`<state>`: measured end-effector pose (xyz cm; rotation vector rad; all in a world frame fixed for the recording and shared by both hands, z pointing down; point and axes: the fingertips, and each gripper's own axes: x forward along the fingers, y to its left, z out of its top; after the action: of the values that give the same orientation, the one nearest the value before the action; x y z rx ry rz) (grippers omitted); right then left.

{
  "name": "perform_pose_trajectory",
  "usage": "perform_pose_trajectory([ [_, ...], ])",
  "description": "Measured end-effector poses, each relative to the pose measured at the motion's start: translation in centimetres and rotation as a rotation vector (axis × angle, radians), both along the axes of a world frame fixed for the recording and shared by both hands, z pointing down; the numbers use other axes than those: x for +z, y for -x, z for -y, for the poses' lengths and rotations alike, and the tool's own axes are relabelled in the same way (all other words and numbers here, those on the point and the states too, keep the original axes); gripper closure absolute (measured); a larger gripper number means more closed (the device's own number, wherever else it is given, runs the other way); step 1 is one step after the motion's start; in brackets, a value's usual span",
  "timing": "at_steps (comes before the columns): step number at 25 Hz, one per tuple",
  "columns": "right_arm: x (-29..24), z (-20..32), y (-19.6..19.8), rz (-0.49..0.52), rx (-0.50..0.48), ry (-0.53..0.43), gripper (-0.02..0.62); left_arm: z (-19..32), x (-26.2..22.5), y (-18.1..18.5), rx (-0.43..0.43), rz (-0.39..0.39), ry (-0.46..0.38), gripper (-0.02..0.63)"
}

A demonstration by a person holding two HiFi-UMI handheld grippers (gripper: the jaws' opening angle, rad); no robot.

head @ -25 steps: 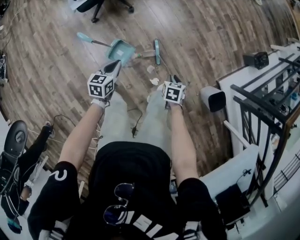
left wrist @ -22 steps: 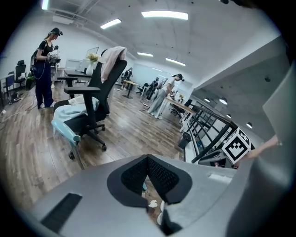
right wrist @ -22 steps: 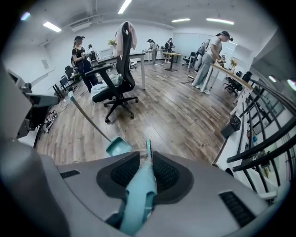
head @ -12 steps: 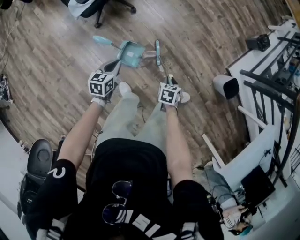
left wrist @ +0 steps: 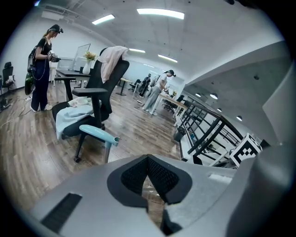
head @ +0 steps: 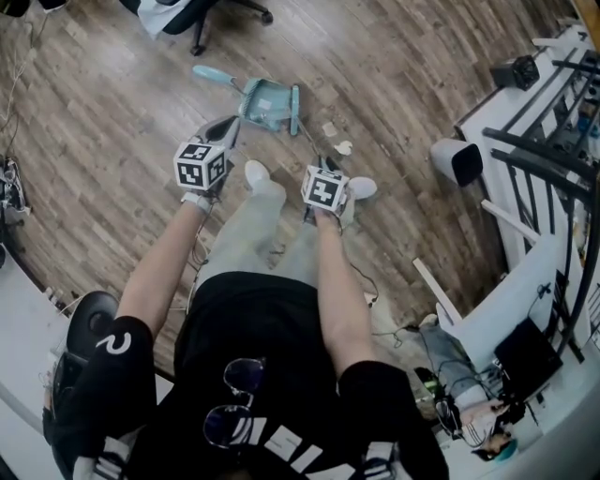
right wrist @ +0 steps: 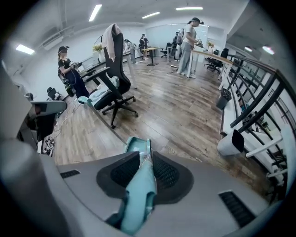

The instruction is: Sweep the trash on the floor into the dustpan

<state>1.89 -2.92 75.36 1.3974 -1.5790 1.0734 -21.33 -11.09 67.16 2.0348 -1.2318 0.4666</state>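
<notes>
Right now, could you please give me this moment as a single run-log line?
right gripper: shut on broom handle | left gripper: shut, empty | broom head: at dustpan mouth | trash: on floor

Wood floor (head: 112,141) is left free to the left of the dustpan (head: 265,101) and between the scattered trash (head: 343,147) and the white bin (head: 457,161). Beyond the dustpan the way is blocked by an office chair (head: 202,17), and the right side is closed off by the bin and a black-railed rack (head: 548,141). Room ahead of the right gripper (head: 324,169) is taken by the broom (head: 295,111) clamped in it.
</notes>
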Motion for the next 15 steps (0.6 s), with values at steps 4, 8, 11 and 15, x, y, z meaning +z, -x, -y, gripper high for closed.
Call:
perform_pose_trajectory([
  [4,-0.2,-1.7,1.1,0.035,0.042,0.010,0.512,-1.0,0.1,0.1,-0.004,0.001,0.002,0.607],
  [8,-0.5,-2.9,1.8,0.050,0.047,0.022,0.512,-2.0,-0.1,0.0,-0.004,0.000,0.001,0.607],
  [11,-0.6,-3.4,2.9,0.054,0.044,0.032,0.512,-2.4,-0.2,0.2,-0.006,-0.002,-0.003,0.607],
  [15,-1.0,-5.0,4.4,0.046,0.016,0.045,0.512,-3.6,-0.3,0.4,-0.001,-0.006,-0.001,0.607],
])
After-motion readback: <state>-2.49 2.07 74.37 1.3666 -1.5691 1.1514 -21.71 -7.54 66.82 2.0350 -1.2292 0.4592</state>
